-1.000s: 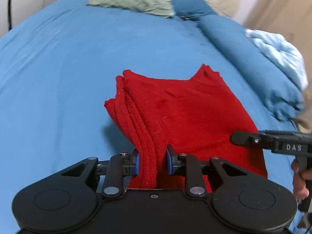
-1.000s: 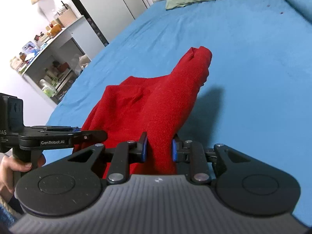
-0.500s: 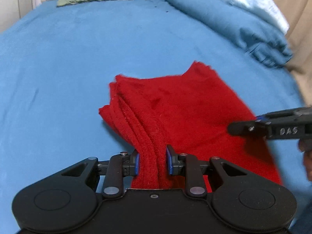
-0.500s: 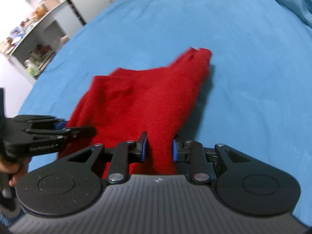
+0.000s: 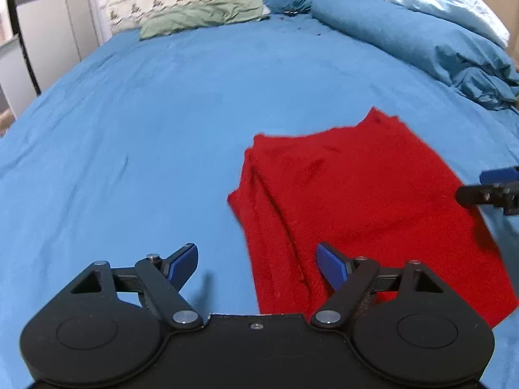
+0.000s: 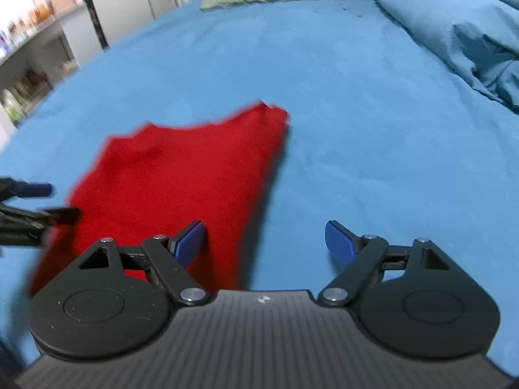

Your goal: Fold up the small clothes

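Left gripper (image 5: 258, 264): jaws spread wide, nothing held; blue pads (image 5: 331, 264) clear of cloth.
Right gripper (image 6: 266, 240): jaws spread wide, nothing held.
Red garment (image 5: 350, 201): folded, flat on blue bedsheet (image 5: 146, 123); layered left edge runs up between left jaws, bulk ahead-right; from right jaws, ahead-left, left pad over its near edge.
Beyond jaws: green pillow (image 5: 201, 16), rolled blue duvet (image 5: 421, 42).

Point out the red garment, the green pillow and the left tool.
red garment (image 5: 356, 201): left wrist view, middle of the folded top layer.
green pillow (image 5: 201, 17): left wrist view, centre of its rumpled face.
left tool (image 5: 256, 264): left wrist view, midway between its open blue-padded fingertips.
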